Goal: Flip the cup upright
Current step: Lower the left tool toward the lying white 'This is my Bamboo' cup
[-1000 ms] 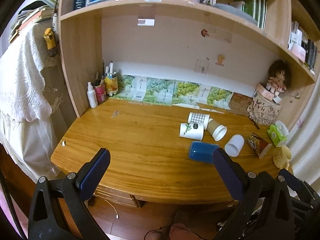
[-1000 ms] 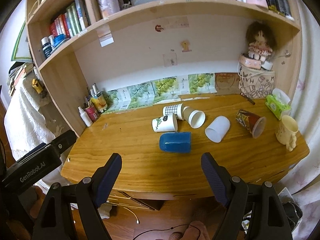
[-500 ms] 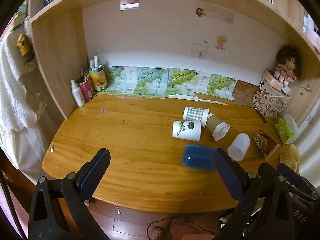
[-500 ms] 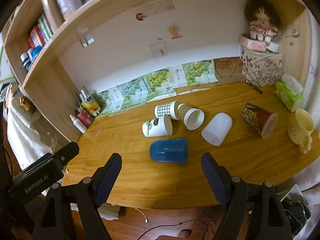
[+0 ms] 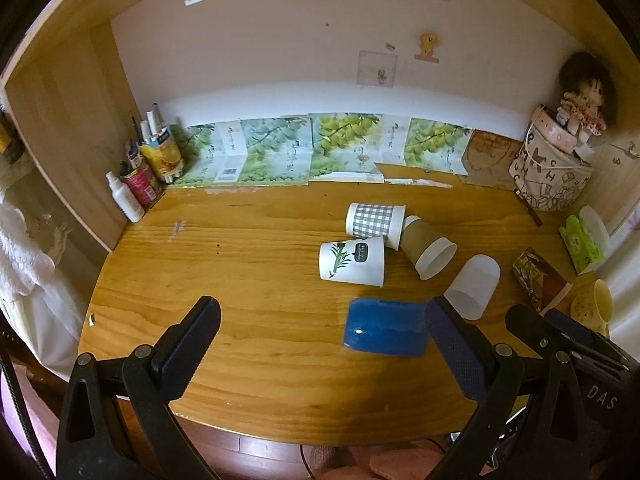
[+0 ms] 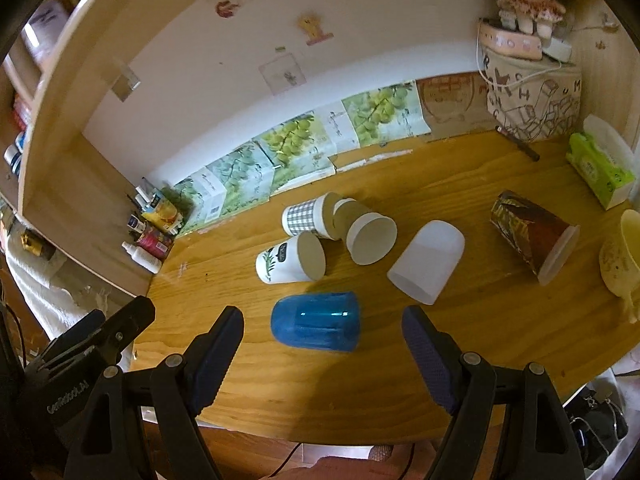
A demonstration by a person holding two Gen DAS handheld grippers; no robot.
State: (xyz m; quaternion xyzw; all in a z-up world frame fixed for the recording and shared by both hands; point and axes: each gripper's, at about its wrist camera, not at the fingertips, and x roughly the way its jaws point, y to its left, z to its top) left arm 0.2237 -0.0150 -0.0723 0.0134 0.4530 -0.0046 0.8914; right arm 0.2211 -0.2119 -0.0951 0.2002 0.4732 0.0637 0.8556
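Observation:
Several cups lie on their sides on the wooden desk (image 5: pixel 248 264). A blue plastic cup (image 6: pixel 316 321) lies nearest, between and just beyond the fingers of my right gripper (image 6: pixel 322 344), which is open and empty. In the left wrist view the blue cup (image 5: pixel 384 332) lies by the right finger of my open, empty left gripper (image 5: pixel 320 344). Behind it lie a white leaf-print cup (image 5: pixel 352 261), a checked cup (image 5: pixel 374 221), a brown-sleeved cup (image 5: pixel 428 250), a frosted white cup (image 5: pixel 474 287) and a dark patterned cup (image 6: pixel 530 236).
A yellow mug (image 6: pixel 618 260) stands upright at the desk's right edge beside a green tissue pack (image 6: pixel 600 168). A printed bag with a doll (image 5: pixel 552 172) sits at the back right. Bottles and a pen pot (image 5: pixel 140 176) stand at the back left. Leaflets (image 5: pixel 320 152) line the wall.
Both grippers have moved forward and lower over the desk, so the cups look nearer. The blue cup now lies closer to the right gripper's fingers. No cup has moved.

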